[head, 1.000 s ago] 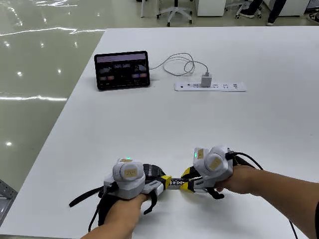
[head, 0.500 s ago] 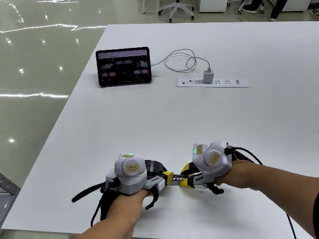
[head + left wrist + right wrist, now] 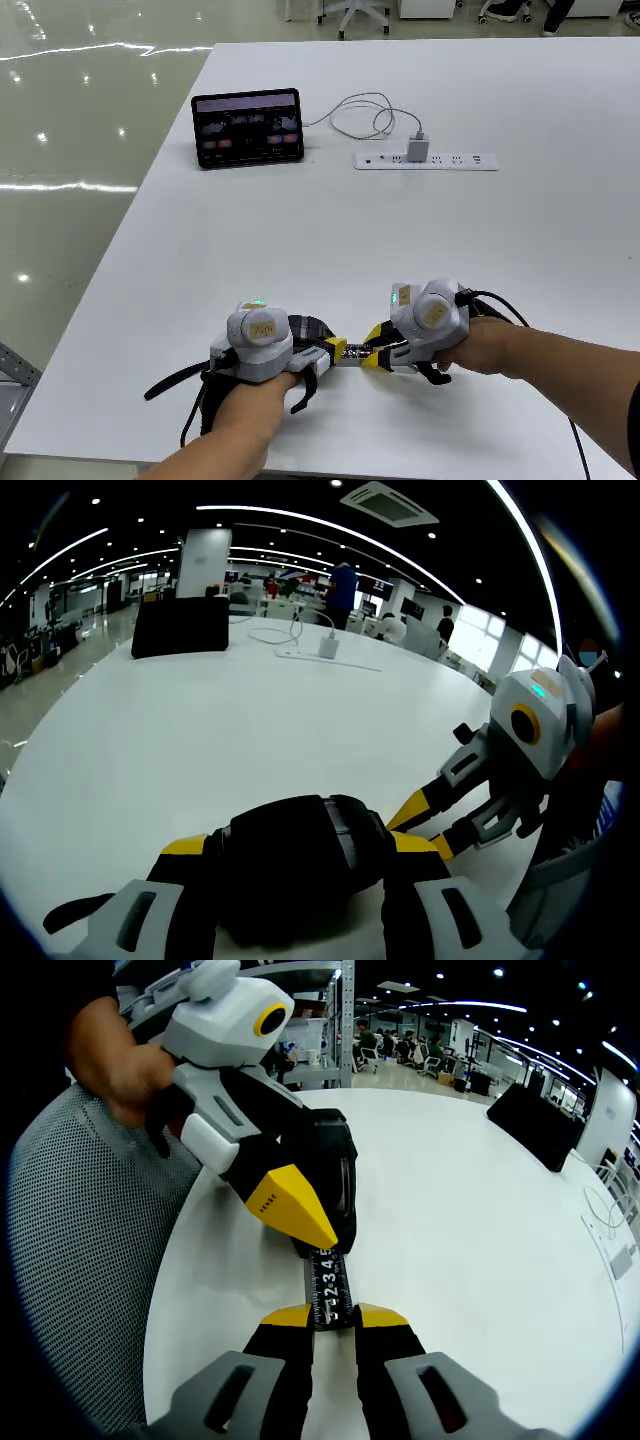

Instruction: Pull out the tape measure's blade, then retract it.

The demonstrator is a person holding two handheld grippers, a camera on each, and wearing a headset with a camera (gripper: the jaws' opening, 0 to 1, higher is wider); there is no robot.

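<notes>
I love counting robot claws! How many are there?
2. The left gripper clamps the tape measure at the table's near edge; the right gripper, facing it, pinches the blade.

A dark tablet (image 3: 247, 127) is standing propped on the white table (image 3: 300, 230), its screen glowing. To its side a white power strip (image 3: 425, 160) is lying flat, with a white charger (image 3: 417, 150) sitting plugged into it and its cable (image 3: 355, 115) looping toward the tablet. The glossy floor (image 3: 70, 150) is reflecting ceiling lights.
</notes>
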